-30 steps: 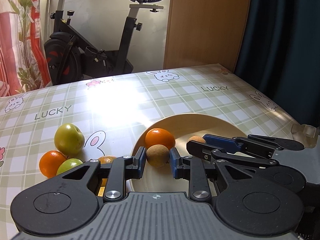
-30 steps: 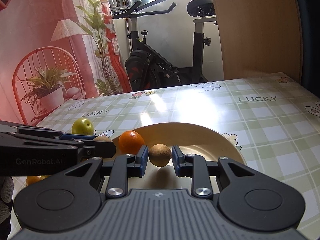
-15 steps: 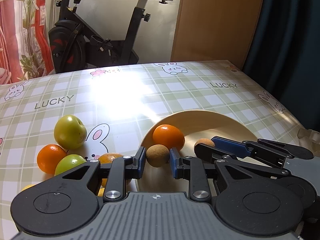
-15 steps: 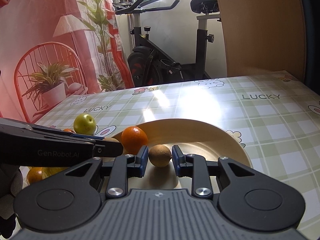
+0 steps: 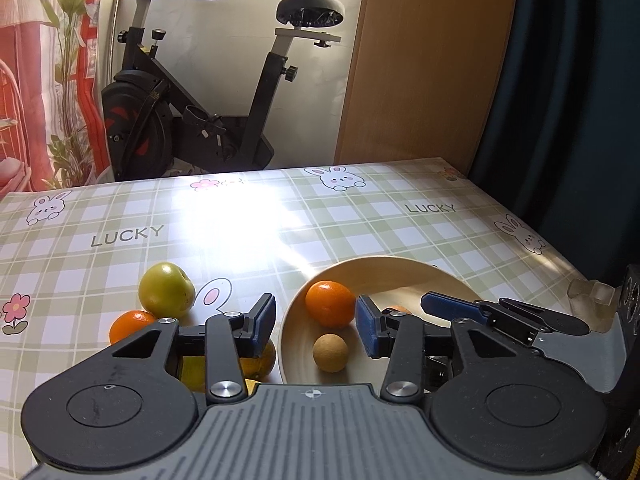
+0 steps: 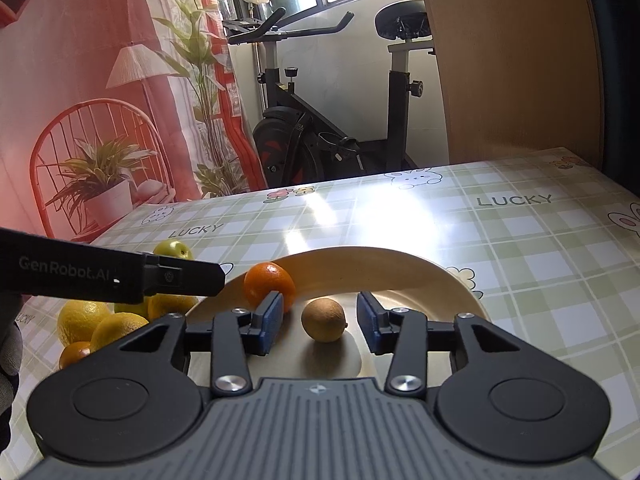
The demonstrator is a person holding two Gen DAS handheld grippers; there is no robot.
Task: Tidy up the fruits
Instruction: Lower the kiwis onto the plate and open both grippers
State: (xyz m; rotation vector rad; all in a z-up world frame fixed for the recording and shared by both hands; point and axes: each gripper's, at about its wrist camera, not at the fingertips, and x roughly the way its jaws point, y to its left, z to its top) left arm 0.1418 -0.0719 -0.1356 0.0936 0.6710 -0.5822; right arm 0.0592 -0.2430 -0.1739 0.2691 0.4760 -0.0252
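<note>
Both grippers hang over the cream bowl point(image 5: 400, 268) at lower centre; the left gripper point(image 5: 316, 326) is opening, its brown fruit point(image 5: 330, 353) lying free in the bowl; the right gripper point(image 6: 320, 322) is opening too, pads clear of its kiwi point(image 6: 323, 319) beside an orange point(image 6: 269, 283).

Black claw point(image 5: 315, 322), blue pads point(image 5: 264, 320), possibly grey glove point(image 6: 10, 344).

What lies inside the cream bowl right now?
The bowl holds an orange and two small brown fruits; the right gripper covers most of one.
</note>
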